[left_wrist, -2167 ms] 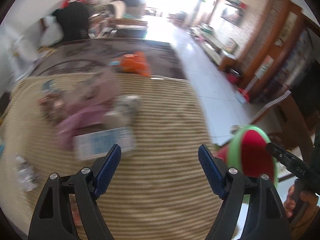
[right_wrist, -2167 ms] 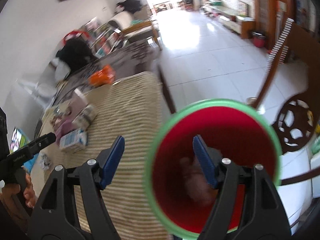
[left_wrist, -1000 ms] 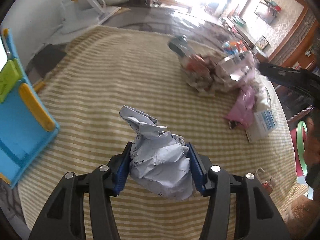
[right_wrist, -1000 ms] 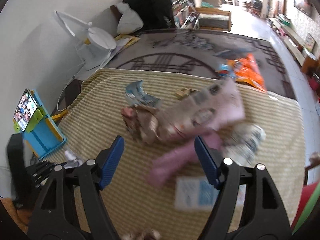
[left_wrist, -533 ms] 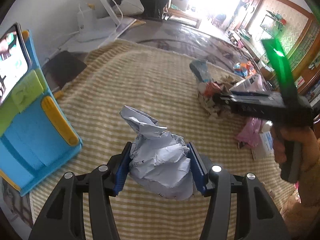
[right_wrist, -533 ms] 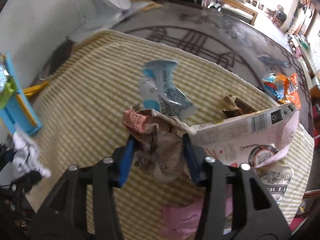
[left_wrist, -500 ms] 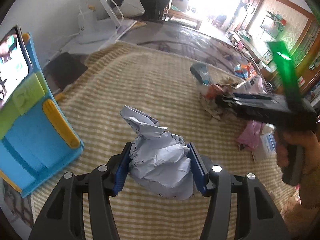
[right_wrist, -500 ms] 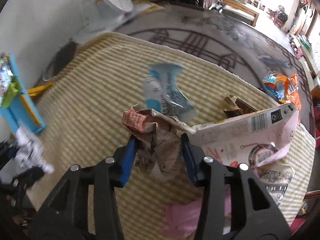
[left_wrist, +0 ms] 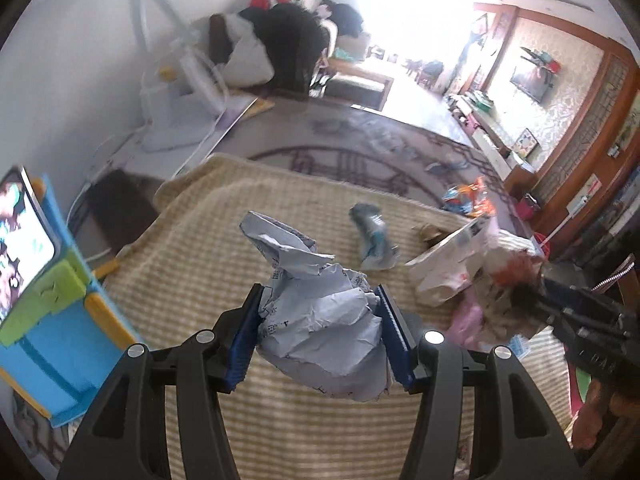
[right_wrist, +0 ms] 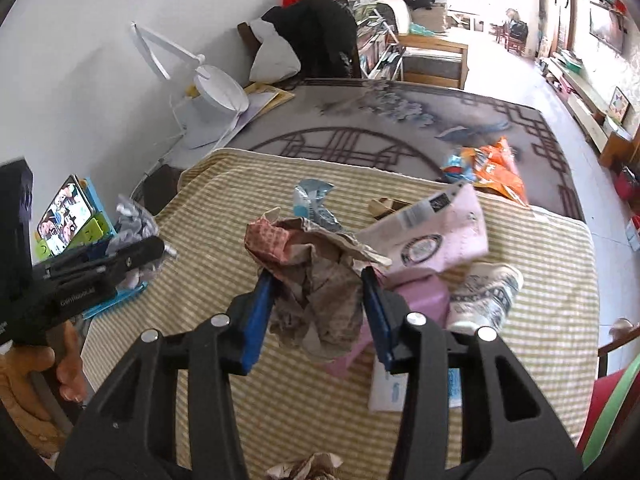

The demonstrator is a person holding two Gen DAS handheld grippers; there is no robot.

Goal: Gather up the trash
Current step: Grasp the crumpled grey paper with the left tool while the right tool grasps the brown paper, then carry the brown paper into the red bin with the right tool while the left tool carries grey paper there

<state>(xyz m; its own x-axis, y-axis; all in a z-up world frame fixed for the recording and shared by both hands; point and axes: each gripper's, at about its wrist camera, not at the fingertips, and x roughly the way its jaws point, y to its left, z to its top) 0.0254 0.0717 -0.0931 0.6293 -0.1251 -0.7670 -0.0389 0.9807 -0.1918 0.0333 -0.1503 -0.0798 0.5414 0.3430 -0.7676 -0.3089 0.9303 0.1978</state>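
Past both tongs spreads the striped mat (right_wrist: 540, 312), littered beyond the right gripper (right_wrist: 318, 312) with a pink carton (right_wrist: 440, 232) and blue wrapper (right_wrist: 312, 200). The red bin (right_wrist: 608, 404) sits low off its right side, so I'd say that hand is nearer. It's clamped on a brown paper wad (right_wrist: 316, 296); the left gripper (left_wrist: 320, 332) pinches crumpled white paper (left_wrist: 316, 316)

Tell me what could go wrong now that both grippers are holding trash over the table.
The brown crumpled paper in the right gripper has loose flaps and may slip or snag the pink carton beside it. The white paper wad bulges past the left gripper pads and could drop.
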